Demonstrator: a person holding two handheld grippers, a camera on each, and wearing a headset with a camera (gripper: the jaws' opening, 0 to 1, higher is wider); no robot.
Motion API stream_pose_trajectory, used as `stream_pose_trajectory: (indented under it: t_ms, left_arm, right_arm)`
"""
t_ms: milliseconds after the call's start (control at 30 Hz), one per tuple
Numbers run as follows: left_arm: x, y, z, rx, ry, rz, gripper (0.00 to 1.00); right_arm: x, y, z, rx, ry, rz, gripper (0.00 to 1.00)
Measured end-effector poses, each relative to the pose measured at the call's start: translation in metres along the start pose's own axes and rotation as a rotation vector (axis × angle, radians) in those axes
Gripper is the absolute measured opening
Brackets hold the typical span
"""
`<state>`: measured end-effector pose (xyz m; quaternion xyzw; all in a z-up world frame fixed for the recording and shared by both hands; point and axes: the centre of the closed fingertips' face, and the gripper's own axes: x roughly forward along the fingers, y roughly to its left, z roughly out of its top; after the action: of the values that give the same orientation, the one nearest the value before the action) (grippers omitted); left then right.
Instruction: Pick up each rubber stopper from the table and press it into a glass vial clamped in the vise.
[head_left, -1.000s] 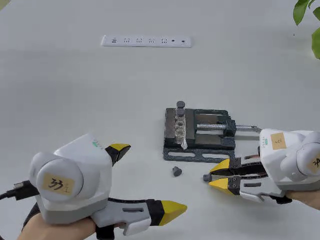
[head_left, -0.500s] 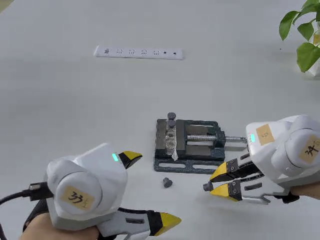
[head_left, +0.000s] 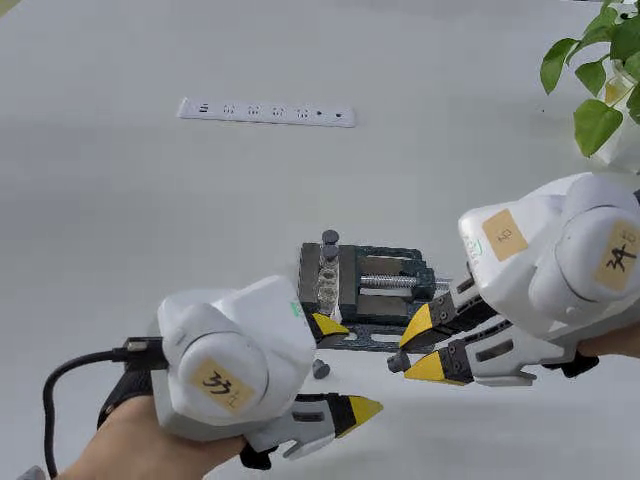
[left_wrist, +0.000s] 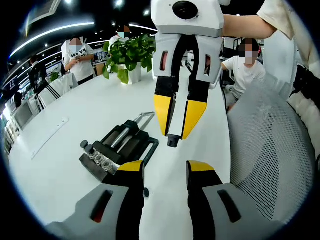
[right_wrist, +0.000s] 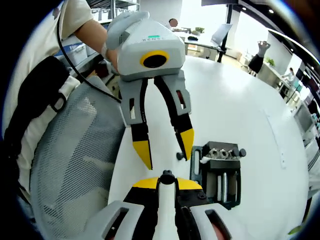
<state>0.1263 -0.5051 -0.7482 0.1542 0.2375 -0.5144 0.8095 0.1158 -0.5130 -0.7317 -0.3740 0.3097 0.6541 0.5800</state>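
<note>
Rubber stopper (head_left: 397, 362), small and dark grey, sits pinched in my right tongs (head_left: 405, 358) at the vise's (head_left: 385, 290) 5 o'clock, while my left tongs (head_left: 364, 368) gape empty at 7, near a loose stopper (head_left: 320, 369) on the tabletop (head_left: 150, 200).

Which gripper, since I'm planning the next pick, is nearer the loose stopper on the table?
Left. The left gripper hangs open close beside the loose stopper; the right gripper, shut on another stopper, is farther off.

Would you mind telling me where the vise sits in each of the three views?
Head view: vise near centre.
Left gripper view: vise left of centre.
Right gripper view: vise lower right.
Shared landmark: the dark stopper ending its row of vials.
</note>
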Motion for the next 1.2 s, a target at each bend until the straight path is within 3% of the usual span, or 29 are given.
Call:
stream_pose_trajectory:
  t_ms: [233,800,1000,1200]
  left_arm:
    - [0.001,-0.007,0.010,0.008,-0.008,-0.038,0.15]
    - [0.000,-0.015,0.010,0.040,0.011,-0.089,0.05]
    - [-0.005,-0.013,0.014,0.074,-0.026,-0.072,0.04]
    - [-0.010,-0.008,0.025,0.045,-0.088,-0.049,0.04]
  right_arm:
    - [0.002,0.001,0.001,-0.035,0.019,0.018,0.06]
    - [0.009,0.010,0.004,-0.083,0.051,0.071,0.06]
    - [0.003,0.007,0.008,-0.077,0.021,0.064,0.08]
    - [-0.007,0.000,0.012,-0.015,-0.035,0.042,0.11]
